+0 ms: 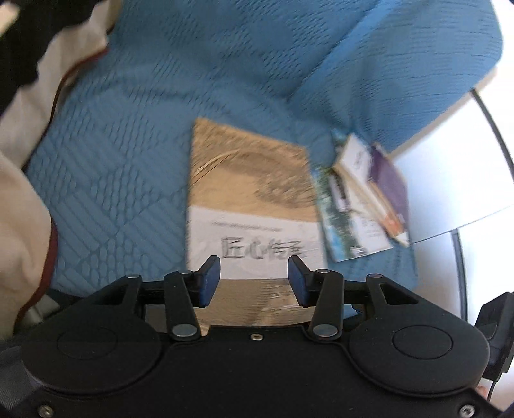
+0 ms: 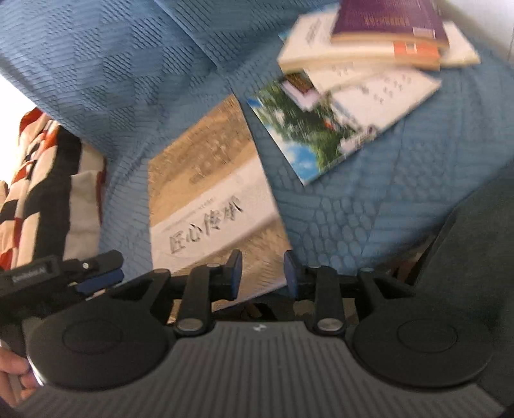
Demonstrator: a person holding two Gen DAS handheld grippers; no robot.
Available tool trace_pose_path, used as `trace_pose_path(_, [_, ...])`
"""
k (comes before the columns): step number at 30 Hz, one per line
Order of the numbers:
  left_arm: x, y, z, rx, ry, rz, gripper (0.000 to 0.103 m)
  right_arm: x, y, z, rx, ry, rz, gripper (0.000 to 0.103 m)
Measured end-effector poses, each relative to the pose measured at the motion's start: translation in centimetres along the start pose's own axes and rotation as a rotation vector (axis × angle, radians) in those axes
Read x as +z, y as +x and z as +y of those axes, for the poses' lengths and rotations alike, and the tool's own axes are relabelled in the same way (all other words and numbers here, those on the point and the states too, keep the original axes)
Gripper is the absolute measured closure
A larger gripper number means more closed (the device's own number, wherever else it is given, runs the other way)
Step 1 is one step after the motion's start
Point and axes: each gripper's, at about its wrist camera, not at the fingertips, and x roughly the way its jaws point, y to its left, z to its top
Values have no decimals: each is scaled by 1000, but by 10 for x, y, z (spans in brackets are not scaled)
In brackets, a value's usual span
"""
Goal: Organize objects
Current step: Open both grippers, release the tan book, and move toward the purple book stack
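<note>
A tan book with a white title band (image 1: 253, 199) lies flat on the blue quilted cover; it also shows in the right wrist view (image 2: 208, 199). To its right is an uneven pile of books (image 1: 359, 193), with a purple book (image 2: 388, 19) on top, white books beneath and a green-and-blue cover (image 2: 308, 135) at the bottom. My left gripper (image 1: 253, 276) is open and empty, just above the tan book's near edge. My right gripper (image 2: 263, 276) is open and empty over the tan book's near right corner. The left gripper also shows in the right wrist view (image 2: 93, 273).
The blue quilted cover (image 1: 128, 144) spreads across a seat with a raised blue cushion (image 1: 401, 64) behind. A cream, black and red patterned cloth (image 2: 48, 180) lies to the left. A white surface (image 1: 449, 180) lies to the right past the pile.
</note>
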Motion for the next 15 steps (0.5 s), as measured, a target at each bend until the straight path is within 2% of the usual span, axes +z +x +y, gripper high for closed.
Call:
trace_pose_path(7, [1,-56,-63,-21,114,-109,59,20,-70,27,32,-121,-110,71])
trace_pose_path(15, [-13,-110,-116,-88,160,-218,57,23,-150,38,87,-188,-199,71])
